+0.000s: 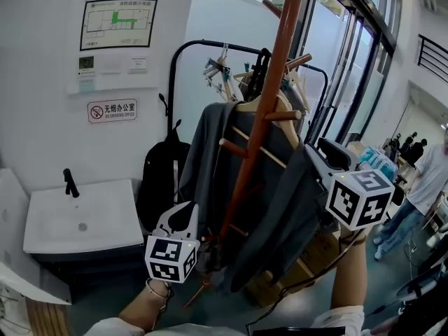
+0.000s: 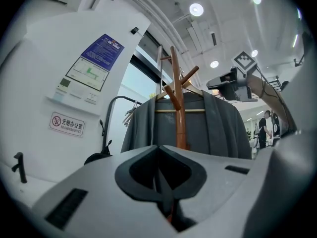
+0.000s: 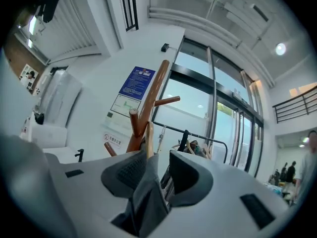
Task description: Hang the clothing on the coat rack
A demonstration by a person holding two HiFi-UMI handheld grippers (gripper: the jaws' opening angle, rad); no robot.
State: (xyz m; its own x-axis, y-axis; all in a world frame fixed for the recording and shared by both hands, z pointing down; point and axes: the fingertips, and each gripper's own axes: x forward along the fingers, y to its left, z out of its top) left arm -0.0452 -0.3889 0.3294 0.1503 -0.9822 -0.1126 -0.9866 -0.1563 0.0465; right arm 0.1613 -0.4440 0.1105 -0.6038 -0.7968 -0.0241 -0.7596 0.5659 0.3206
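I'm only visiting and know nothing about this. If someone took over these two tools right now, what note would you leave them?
Left hand-held gripper: shut, nothing seen in it, low beside the coat rack.
Right hand-held gripper: open, with a fold of the grey coat lying loose between its jaws.
Coat: on a wooden hanger, up on the rack.
Done: the coat appears hung.
To do: probably draw the right one clear of the cloth and check that the hanger sits firmly.

an office building: evacuation plan (image 1: 117, 22), no-smoking sign (image 1: 112, 110) and glass doors (image 1: 348, 82).
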